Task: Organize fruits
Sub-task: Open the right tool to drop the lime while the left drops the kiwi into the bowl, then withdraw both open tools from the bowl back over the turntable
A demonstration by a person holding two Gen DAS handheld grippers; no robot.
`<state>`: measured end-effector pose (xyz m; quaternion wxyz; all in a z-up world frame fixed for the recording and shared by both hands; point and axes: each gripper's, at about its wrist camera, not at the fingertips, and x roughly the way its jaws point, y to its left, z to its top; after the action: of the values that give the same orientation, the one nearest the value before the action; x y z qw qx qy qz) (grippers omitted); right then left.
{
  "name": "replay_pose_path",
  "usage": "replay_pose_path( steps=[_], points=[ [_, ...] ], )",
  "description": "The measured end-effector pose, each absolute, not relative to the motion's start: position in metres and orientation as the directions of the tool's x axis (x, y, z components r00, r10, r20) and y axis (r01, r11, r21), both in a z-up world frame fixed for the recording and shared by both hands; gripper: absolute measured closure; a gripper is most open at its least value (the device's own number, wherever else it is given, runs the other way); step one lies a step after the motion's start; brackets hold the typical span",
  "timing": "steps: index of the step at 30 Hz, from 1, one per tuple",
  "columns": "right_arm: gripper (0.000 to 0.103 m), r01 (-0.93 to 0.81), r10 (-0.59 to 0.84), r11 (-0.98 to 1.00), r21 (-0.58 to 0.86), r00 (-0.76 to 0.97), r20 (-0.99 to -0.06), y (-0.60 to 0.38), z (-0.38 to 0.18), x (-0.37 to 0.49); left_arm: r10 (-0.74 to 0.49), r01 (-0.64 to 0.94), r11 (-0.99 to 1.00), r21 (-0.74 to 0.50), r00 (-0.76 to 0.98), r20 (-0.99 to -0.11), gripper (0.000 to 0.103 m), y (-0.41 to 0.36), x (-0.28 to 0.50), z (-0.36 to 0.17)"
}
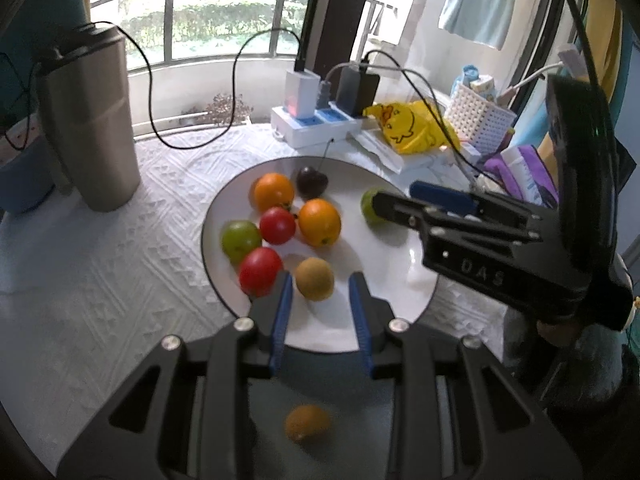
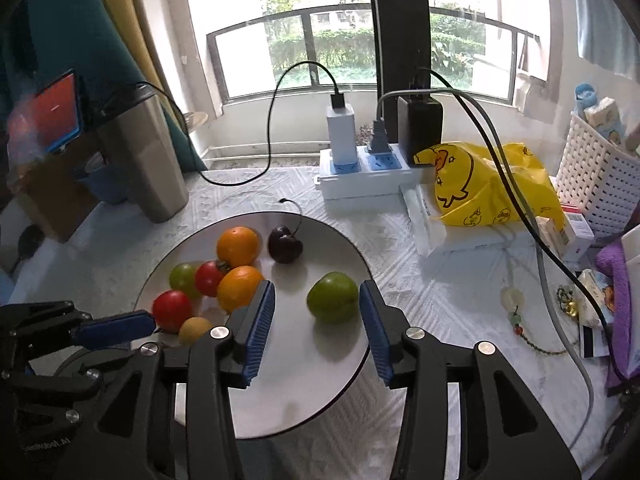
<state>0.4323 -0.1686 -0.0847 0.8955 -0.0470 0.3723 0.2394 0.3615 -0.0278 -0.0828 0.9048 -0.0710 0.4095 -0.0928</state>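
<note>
Fruits lie on the white plate (image 2: pixel 352 364): most cluster at its left, while one green fruit (image 2: pixel 333 297) sits apart, unpinched between the parted right claw (image 2: pixel 318 302). Left claw (image 1: pixel 320 286) hangs empty and narrow by the kiwi (image 1: pixel 314 279). Seemingly a placement is finishing; next, pull back without nudging it.

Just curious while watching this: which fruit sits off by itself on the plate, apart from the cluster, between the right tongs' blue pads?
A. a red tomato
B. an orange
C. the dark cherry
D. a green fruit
D: the green fruit lies alone on the plate, between the open right tongs, whose pads do not touch it; the oranges, tomatoes and cherry sit elsewhere on the plate.
</note>
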Motion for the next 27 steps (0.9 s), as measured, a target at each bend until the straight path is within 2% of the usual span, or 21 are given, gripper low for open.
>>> replay_pose_path(
  steps=[12, 15, 19, 27],
  points=[
    [0.057, -0.472, 0.405, 0.877, 0.091, 0.622, -0.67, -0.16, -0.067, 0.391, -0.203, 0.074, 0.974, -0.212, 0.697, -0.688, 0.071, -0.01, 0.315, -0.063],
    [0.057, -0.478, 0.41, 0.873, 0.093, 0.619, -0.67, -0.156, -0.065, 0.379, -0.194, 0.057, 0.974, -0.218, 0.703, -0.684, 0.068, -0.002, 0.303, -0.064],
    [0.057, -0.489, 0.413, 0.868, 0.088, 0.61, -0.676, -0.149, -0.065, 0.362, -0.182, 0.028, 0.972, -0.232, 0.711, -0.68, 0.059, 0.01, 0.288, -0.066],
    [0.056, -0.494, 0.421, 0.863, 0.107, 0.587, -0.692, -0.136, -0.074, 0.336, -0.163, -0.003, 0.971, -0.239, 0.724, -0.67, 0.058, 0.031, 0.261, -0.069]
  ],
)
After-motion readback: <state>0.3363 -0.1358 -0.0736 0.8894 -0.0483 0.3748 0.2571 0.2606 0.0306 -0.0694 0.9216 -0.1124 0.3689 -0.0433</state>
